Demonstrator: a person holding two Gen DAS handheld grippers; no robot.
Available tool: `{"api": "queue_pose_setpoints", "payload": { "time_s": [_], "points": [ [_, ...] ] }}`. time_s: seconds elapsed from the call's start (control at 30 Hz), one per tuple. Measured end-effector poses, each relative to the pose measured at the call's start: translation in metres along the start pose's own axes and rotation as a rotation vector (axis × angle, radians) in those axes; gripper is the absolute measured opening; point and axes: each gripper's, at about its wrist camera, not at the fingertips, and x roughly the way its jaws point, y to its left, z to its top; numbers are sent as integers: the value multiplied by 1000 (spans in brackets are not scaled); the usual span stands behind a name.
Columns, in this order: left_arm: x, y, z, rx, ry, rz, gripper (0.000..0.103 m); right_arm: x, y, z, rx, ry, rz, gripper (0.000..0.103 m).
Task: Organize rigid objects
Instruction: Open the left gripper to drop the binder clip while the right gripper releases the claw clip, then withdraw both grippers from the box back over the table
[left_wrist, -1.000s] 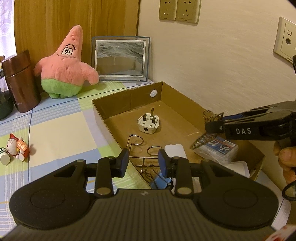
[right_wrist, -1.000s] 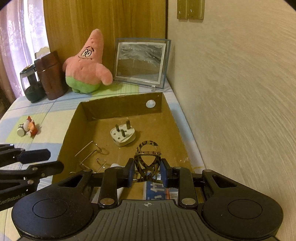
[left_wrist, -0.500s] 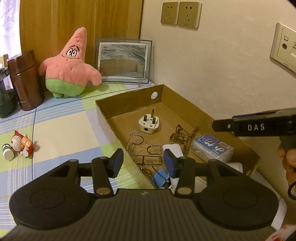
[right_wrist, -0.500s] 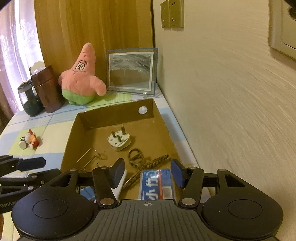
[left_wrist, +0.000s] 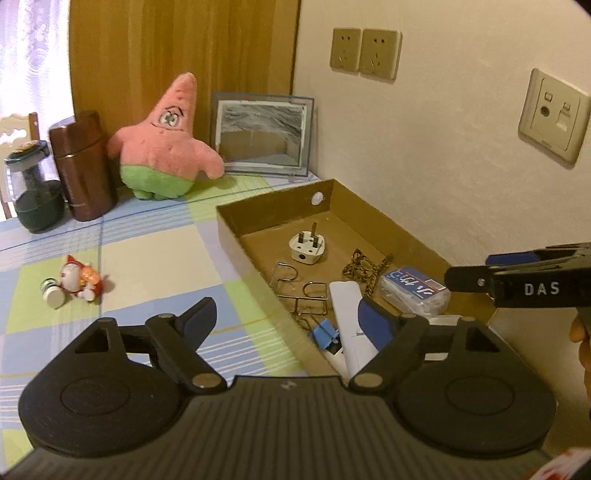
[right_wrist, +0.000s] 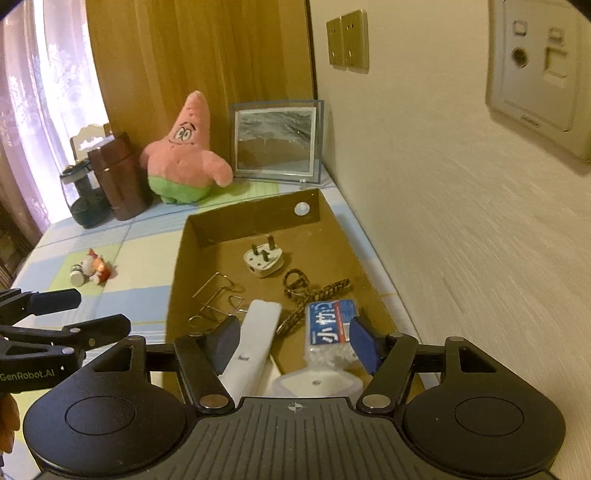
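A shallow cardboard tray (left_wrist: 273, 201) (right_wrist: 251, 221) stands against the wall. In it lie a white plug (left_wrist: 307, 248) (right_wrist: 264, 261), a patterned cord (left_wrist: 364, 267) (right_wrist: 314, 291), a tissue pack (left_wrist: 413, 290) (right_wrist: 330, 321), a bent wire piece (left_wrist: 295, 284) (right_wrist: 218, 291), a white bar (left_wrist: 347, 306) (right_wrist: 258, 332) and a blue binder clip (left_wrist: 325, 332). My left gripper (left_wrist: 284, 310) hangs above the tray's near left edge, jaws opening, nothing between them. My right gripper (right_wrist: 295, 328) hovers over the tray's near end, jaws opening and empty.
On the checked cloth to the left lies a small toy figure (left_wrist: 79, 282) (right_wrist: 92, 271). At the back stand a pink star plush (left_wrist: 166, 140), a picture frame (left_wrist: 262, 133), a brown flask (left_wrist: 81, 166) and a dark jar (left_wrist: 33, 192). The wall with sockets runs along the right.
The right gripper let go of the patterned cord, which now lies in the tray. Both grippers opened wide and drew back and upward from the tray.
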Motion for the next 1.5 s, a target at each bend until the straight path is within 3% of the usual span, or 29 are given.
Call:
{"api": "queue_pose_setpoints", "payload": {
  "time_s": [0.17, 0.83, 1.23, 1.5],
  "points": [
    [-26, 10, -6, -12, -7, 23, 86, -19, 11, -6, 3, -10, 12, 67],
    [-121, 63, -22, -65, -47, 98, 86, -67, 93, -16, -45, -22, 98, 69],
    [-160, 110, -32, -115, -79, 176, 86, -69, 146, -5, -97, -31, 181, 70],
    [-163, 148, -43, -153, -73, 242, 86, -54, 178, 2, -123, -32, 241, 70]
  ]
}}
